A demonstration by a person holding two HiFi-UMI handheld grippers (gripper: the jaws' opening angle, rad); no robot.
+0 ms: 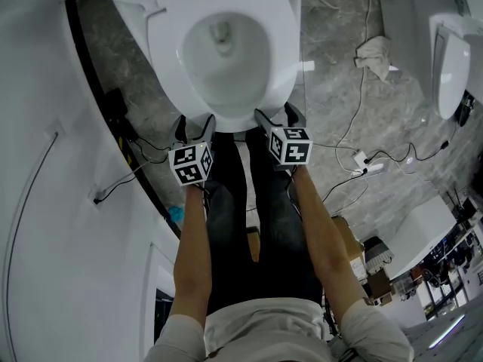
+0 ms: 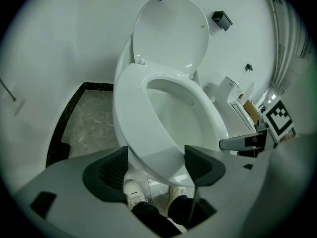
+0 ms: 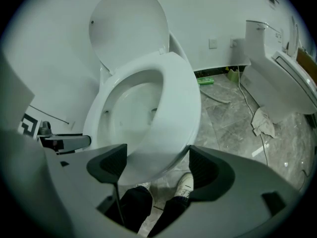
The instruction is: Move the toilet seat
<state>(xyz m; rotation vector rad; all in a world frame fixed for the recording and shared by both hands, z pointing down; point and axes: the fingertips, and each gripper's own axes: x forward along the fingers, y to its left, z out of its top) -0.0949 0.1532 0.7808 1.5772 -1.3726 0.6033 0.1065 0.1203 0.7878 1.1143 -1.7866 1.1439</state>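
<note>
The white toilet seat (image 1: pixel 162 47) lies down on the bowl, and its lid (image 2: pixel 171 31) stands upright behind it. Both grippers are at the seat's front rim, side by side. My left gripper (image 1: pixel 195 124) is open; in the left gripper view the seat's front edge (image 2: pixel 133 113) runs between its dark pads (image 2: pixel 110 172) without a clear press. My right gripper (image 1: pixel 277 115) is open too, and in the right gripper view the seat's front (image 3: pixel 178 98) sits between its pads (image 3: pixel 210 170). Each gripper view also shows the other gripper at its edge.
A second toilet (image 1: pixel 449 59) stands at the right, with a crumpled rag (image 1: pixel 375 51) and cables with a power strip (image 1: pixel 362 161) on the grey floor between. A white wall (image 1: pixel 45 127) closes the left side. The person's legs and white shoes (image 2: pixel 133 195) are just below the bowl.
</note>
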